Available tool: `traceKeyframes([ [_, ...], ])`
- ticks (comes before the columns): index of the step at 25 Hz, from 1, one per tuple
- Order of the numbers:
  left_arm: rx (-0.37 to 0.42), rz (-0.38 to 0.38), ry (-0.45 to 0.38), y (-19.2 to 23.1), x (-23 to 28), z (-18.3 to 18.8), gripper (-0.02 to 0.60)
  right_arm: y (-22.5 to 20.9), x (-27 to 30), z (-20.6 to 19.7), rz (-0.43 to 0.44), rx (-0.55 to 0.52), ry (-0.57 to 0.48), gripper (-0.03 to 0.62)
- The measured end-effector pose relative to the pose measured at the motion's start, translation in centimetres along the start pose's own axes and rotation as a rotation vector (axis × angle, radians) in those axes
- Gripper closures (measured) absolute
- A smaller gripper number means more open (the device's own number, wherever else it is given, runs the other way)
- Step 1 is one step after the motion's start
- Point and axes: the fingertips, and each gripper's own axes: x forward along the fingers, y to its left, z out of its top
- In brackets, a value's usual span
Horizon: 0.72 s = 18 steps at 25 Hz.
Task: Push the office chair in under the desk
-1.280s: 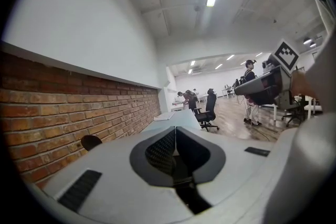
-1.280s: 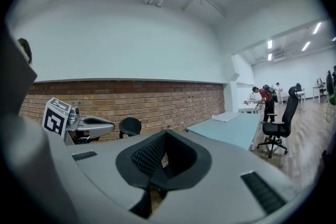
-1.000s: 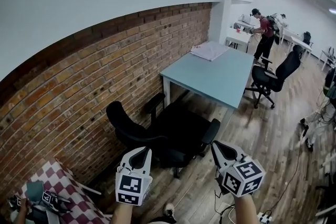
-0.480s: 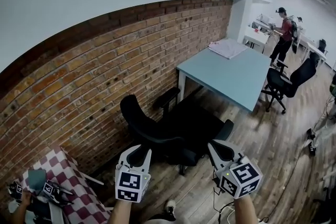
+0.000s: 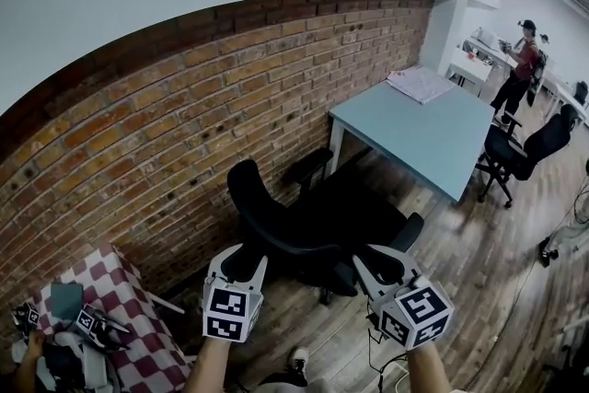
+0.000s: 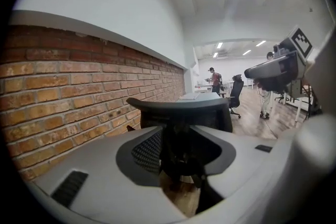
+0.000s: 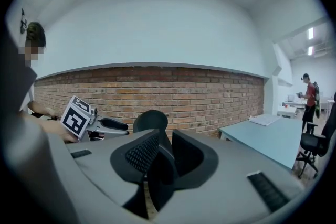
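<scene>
The black office chair stands on the wood floor, its seat partly under the near end of the teal desk and its backrest toward me. My left gripper is at the backrest's lower left edge, and the backrest fills the left gripper view just ahead. My right gripper is near the chair's right armrest. Both pairs of jaws have just been opening and stand apart. Dark chair parts show through each gap, but I see no pad pressing on them. The left gripper and the right gripper hold nothing.
A brick wall runs along the chair's left. A checkered-cloth table with a person's hands is at lower left. Papers lie on the desk's far end. A second black chair and a standing person are beyond. Cables lie at right.
Both grippers have come forward and closer to the chair, which now sits larger and nearer in the head view. Their jaws have parted from shut.
</scene>
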Motion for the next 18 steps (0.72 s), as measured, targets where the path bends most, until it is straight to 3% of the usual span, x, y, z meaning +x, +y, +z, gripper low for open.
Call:
traceKeyframes([
  [7, -0.003, -0.029, 0.037, 1.9, 2.9, -1.3, 0.322, -0.5, 2.3, -1.0, 0.025, 0.026, 0.022, 0.483],
  [11, 0.001, -0.043, 0.042, 3.2, 4.5, -2.0, 0.291, 0.8, 4.1, -2.4, 0.092, 0.003, 0.072, 0.376],
  [18, 0.003, -0.080, 0.049, 3.8, 5.8, -3.0, 0.259, 0.6, 5.8, -6.3, 0.073, -0.061, 0.192, 0.347],
])
